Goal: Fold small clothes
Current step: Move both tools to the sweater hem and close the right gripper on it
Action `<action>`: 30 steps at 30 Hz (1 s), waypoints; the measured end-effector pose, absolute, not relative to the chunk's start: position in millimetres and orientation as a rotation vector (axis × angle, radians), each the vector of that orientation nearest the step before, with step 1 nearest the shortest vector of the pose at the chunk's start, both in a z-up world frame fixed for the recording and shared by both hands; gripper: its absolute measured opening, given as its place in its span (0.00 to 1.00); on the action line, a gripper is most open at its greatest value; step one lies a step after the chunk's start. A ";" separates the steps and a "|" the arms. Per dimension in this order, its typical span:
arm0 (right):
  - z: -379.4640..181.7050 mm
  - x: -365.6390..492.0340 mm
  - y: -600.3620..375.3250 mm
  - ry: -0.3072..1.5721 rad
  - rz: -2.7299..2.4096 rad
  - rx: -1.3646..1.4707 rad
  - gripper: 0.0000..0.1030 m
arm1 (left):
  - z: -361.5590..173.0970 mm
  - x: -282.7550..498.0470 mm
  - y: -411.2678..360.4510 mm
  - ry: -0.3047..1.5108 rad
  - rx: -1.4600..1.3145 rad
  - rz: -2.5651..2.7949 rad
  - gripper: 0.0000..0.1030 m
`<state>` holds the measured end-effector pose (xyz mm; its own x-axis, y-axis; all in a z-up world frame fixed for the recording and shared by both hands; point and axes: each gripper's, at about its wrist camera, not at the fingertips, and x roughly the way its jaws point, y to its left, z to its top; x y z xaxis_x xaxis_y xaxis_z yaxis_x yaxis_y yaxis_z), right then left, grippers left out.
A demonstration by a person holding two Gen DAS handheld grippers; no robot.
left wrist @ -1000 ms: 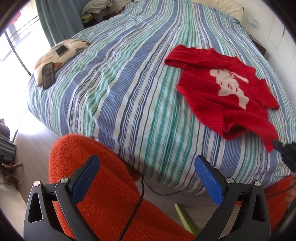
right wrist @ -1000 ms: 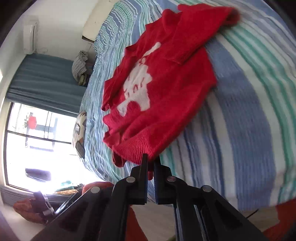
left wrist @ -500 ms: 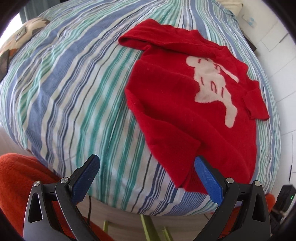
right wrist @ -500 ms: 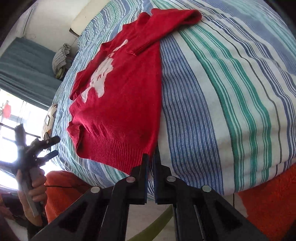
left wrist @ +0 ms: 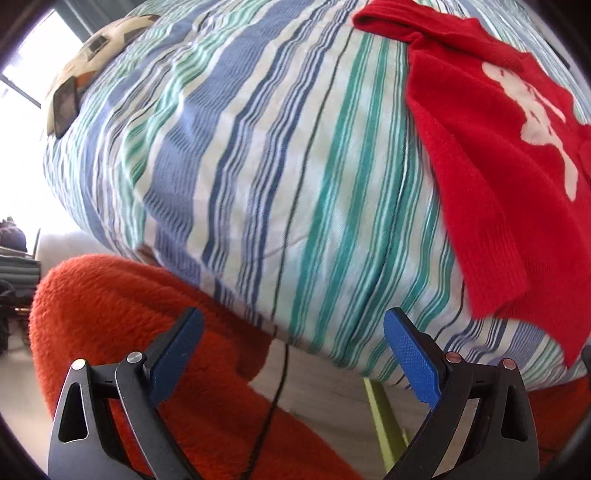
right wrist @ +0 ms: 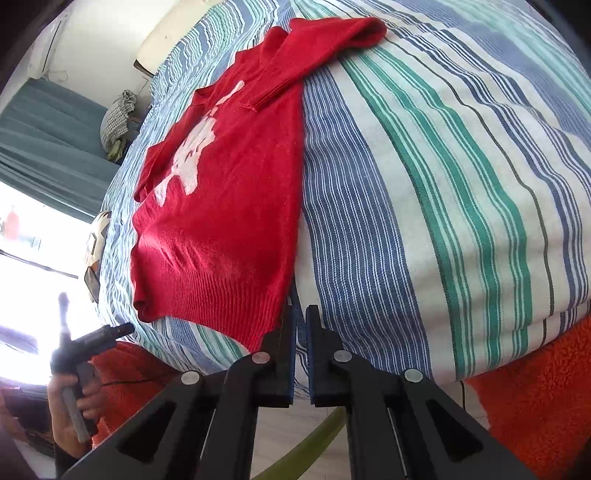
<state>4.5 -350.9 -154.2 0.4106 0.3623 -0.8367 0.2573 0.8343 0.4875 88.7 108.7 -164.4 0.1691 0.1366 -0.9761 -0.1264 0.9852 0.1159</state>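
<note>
Striped bedspread point(right wrist: 424, 192) carries red sweater point(right wrist: 229, 206) beside teal curtains point(right wrist: 44, 147).

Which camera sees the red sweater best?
The right wrist view: the whole sweater lies spread on the bed, from sleeve to hem, white picture included. The left wrist view shows only part of it, cut off at the right edge.

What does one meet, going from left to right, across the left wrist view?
Window → phone on a pillow → striped bedspread → red sweater with its white print.
</note>
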 end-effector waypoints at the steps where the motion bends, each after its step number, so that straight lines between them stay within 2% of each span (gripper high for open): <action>1: -155.6 6.3 -350.5 1.173 0.071 0.615 0.07 | -158.5 83.6 112.1 1.368 -0.037 0.151 0.96; 4: -151.9 8.6 -351.1 1.152 0.061 0.625 0.09 | -144.6 86.9 115.8 1.279 -0.260 -0.009 0.96; 7: -145.0 4.7 -356.9 1.107 0.040 0.645 0.38 | -150.9 112.7 98.8 1.262 -0.359 -0.089 0.96; 12: -143.9 -0.7 -358.8 1.101 0.027 0.659 0.39 | -180.2 156.8 52.5 1.359 -0.095 -0.016 0.96; 14: -142.3 -1.4 -360.9 1.099 0.027 0.664 0.39 | -185.1 149.1 51.6 1.386 -0.005 0.036 0.96; 18: -136.2 -7.9 -369.9 1.073 0.013 0.669 0.39 | -157.3 103.8 92.9 1.351 0.048 0.181 0.95; 24: -152.4 -1.4 -371.0 1.113 0.063 0.754 0.39 | -140.6 97.8 115.4 1.254 -0.214 -0.004 0.95; 28: -144.3 -4.2 -365.6 1.072 0.136 0.779 0.39 | -162.2 124.5 88.0 1.290 -0.210 -0.090 0.93; 29: -144.4 -5.2 -365.3 1.071 0.149 0.787 0.40 | -169.1 127.2 82.8 1.311 -0.205 -0.101 0.81; 30: -146.9 -5.5 -364.2 1.078 0.166 0.798 0.42 | -175.2 127.9 78.3 1.336 -0.206 -0.122 0.56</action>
<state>-5.5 -364.2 -146.9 0.4902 0.4889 -0.7216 0.2486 0.7151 0.6533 127.9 78.3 -175.2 0.2298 -0.2051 -0.9514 -0.0298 0.9756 -0.2176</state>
